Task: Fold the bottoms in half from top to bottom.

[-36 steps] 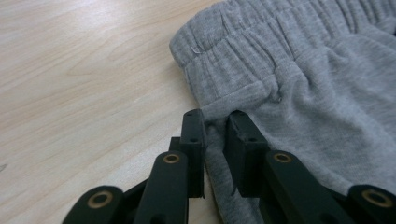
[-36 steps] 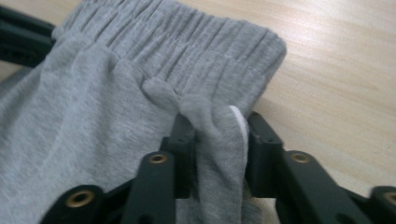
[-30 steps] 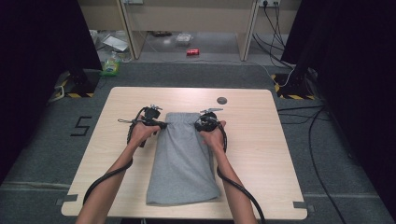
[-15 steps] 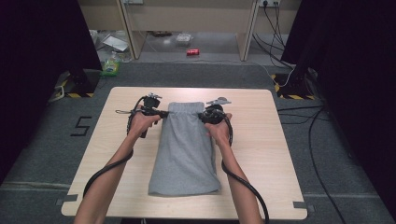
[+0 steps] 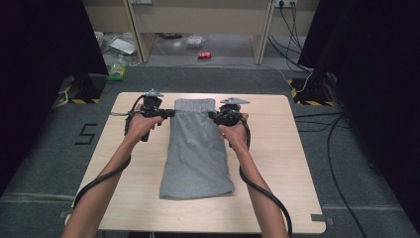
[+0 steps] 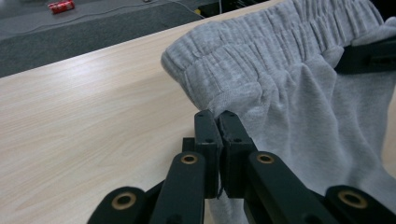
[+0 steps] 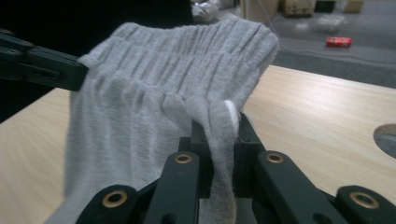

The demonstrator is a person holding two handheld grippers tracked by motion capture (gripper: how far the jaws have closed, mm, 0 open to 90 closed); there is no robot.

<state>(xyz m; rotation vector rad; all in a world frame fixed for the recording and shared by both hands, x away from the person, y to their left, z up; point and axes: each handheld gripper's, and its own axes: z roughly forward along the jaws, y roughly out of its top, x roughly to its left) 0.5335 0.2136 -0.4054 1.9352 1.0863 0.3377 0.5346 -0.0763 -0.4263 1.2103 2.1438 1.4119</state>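
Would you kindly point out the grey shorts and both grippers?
grey shorts (image 5: 198,153): high view, middle of the fabric.
left gripper (image 5: 171,113): high view, jaw tips.
right gripper (image 5: 212,115): high view, jaw tips.

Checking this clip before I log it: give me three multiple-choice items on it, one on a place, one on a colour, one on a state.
1. Where does the waistband of the grey shorts point?
A. far table edge
B. near edge
C. left edge

2. What colour is the can on the floor?
A. blue
B. red
C. green

3. How does the left claw stand?
A. wide open
B. shut on the waistband
C. resting on bare wood

Answers: 1 A, the elastic lies farthest from the person. 2 B, it shows red beyond the table. 3 B, its jaws pinch the fabric.
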